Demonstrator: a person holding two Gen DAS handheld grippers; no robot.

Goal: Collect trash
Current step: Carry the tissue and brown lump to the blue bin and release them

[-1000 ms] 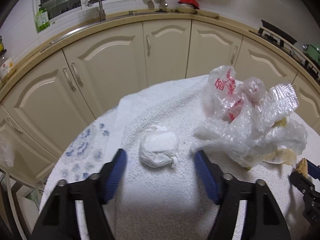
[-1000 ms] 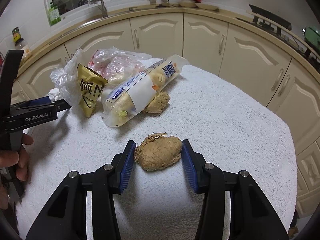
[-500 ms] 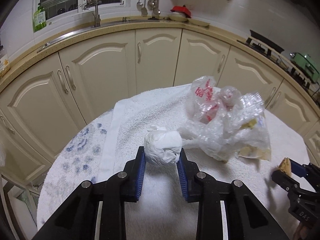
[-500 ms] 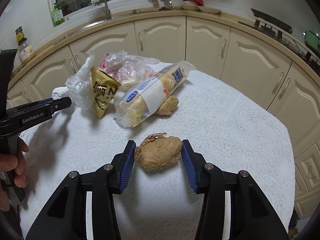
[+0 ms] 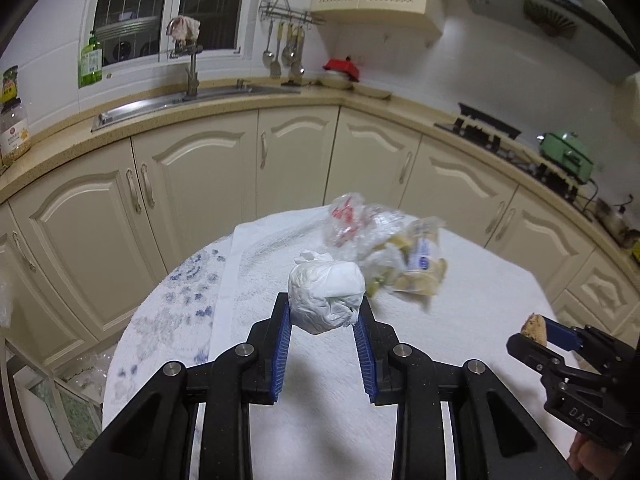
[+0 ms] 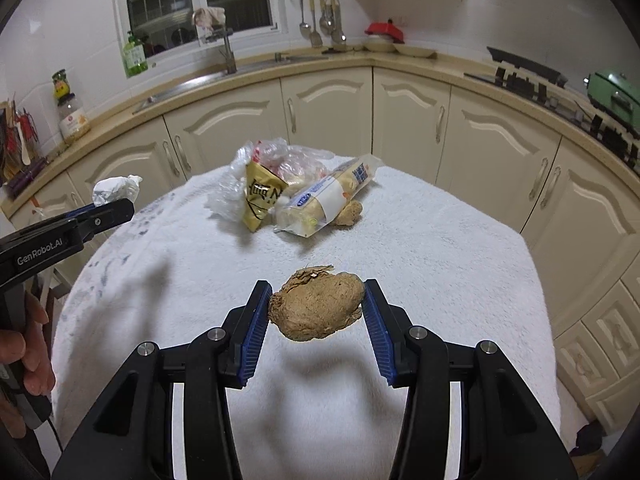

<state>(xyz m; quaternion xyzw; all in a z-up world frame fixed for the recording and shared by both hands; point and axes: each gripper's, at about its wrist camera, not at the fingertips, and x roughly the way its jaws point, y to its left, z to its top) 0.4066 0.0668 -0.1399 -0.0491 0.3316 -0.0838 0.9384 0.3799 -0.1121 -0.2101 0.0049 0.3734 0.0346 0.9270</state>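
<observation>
Both tools are matte black plastic. The left gripper (image 5: 323, 312) and the right gripper (image 6: 317, 307) each have two angular fingers lined with ribbed blue pads (image 6: 254, 332) and fixed by round silver screws (image 5: 245, 349). White lettering reads "GenRobot.AI" on one side and what looks like "DAS" on the other. A bare hand (image 6: 28, 364) with a thin black cable shows at the edge

A white towel (image 6: 420, 248) is covering the table, with a blue-patterned cloth (image 5: 176, 308) lying along its left edge. Behind, cream cabinets (image 5: 296, 156) are curving under the counter, a green bottle (image 5: 91, 60) is standing by the window, utensils (image 5: 282, 54) are hanging, and a red lid (image 6: 385, 31) is sitting near the corner.
</observation>
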